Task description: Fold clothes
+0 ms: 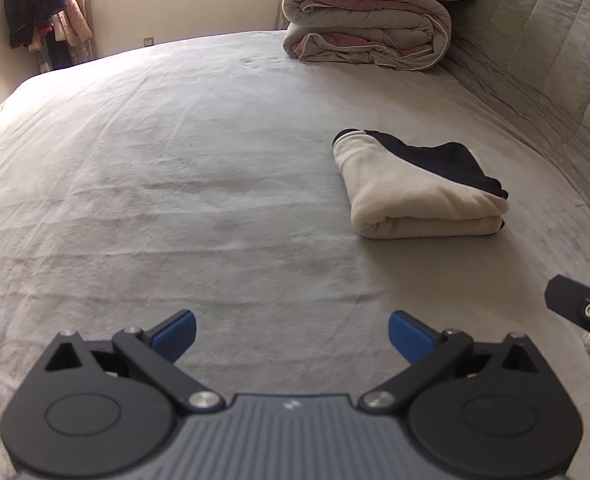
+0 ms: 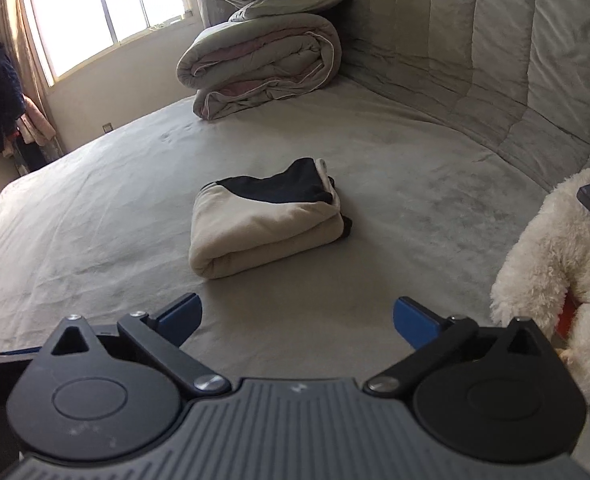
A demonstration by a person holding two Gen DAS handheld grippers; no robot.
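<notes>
1. both my claws stand wide apart with nothing between the blue pads: the left claw (image 1: 293, 336) hangs over bare sheet, the right claw (image 2: 297, 322) sits just short of the folded garment (image 2: 267, 224).
2. the garment lies on the bed (image 1: 155, 200), at about 2 o'clock from the left claw and 12 o'clock, a shade toward 11, from the right one. neither claw touches it.
3. i judge this piece done, so the risk now is undoing it. a careless sweep of the right claw forward could catch the rolled front edge and drag the layers open.
4. the plush toy (image 2: 555, 280) sits close at 3 o'clock of the right claw; swinging that way could snag its fur or knock it off the bed.
5. the two claws are near each other, the right one's tip showing at 3 o'clock in the left view, so crossing paths could make them collide.
6. i see no other loose garment in either view, so reaching blindly for the next piece could waste a move.
7. how it looks: a cream, fleecy fabric folded into a thick, compact bundle, with a dark navy or black panel across the top and far side. the near fold is rounded and plump, the layers stacked fairly evenly, with one dark corner peeking out at the right end.
8. the rolled duvet (image 2: 263, 64) at the head of the bed is well apart, at 12 o'clock.
</notes>
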